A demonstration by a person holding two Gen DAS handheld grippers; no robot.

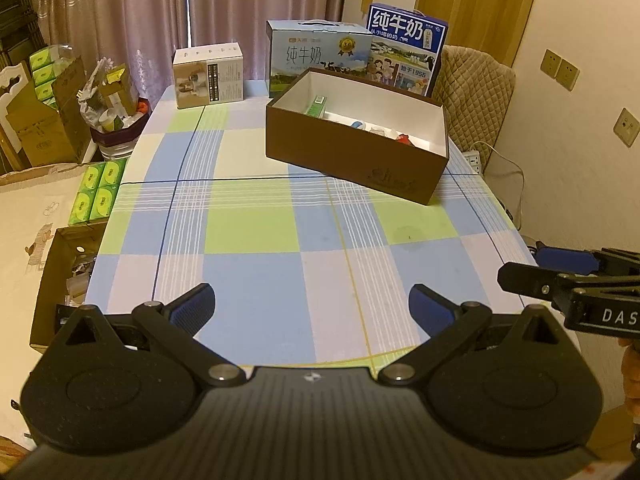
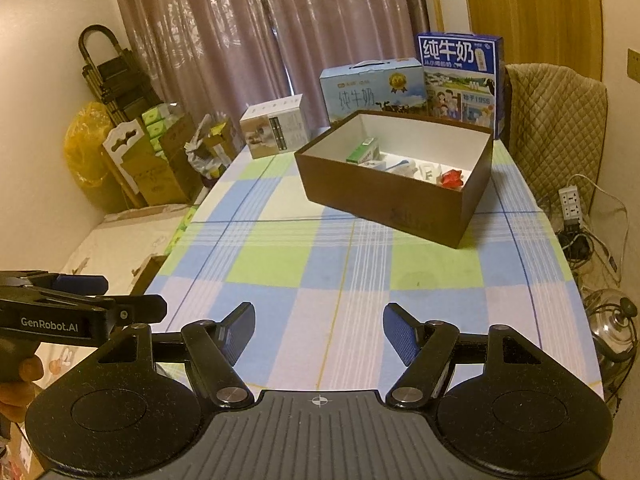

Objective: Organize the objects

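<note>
Brown cardboard box [image 2: 394, 184] at the far right of the checked tablecloth [image 1: 256, 240] already holds the small items, and with your left gripper [image 1: 311, 306] and right gripper [image 2: 319, 330] both gaping and empty near you, looks like you're basically done or hunting strays.

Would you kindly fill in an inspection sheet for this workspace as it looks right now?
Surface: table with checked cloth; near half bare.
Job's things: open brown box on the far right part, holding a green carton, a red item and small white items.
Clutter: two milk cartons and a white box at the far edge.
Grippers: left gripper open, empty; right gripper open, empty; both over the near edge.
Cables: power strip with tangled leads on the floor to the right.
Surroundings: curtains, padded chair, tissue packs and cardboard boxes to the left.
</note>
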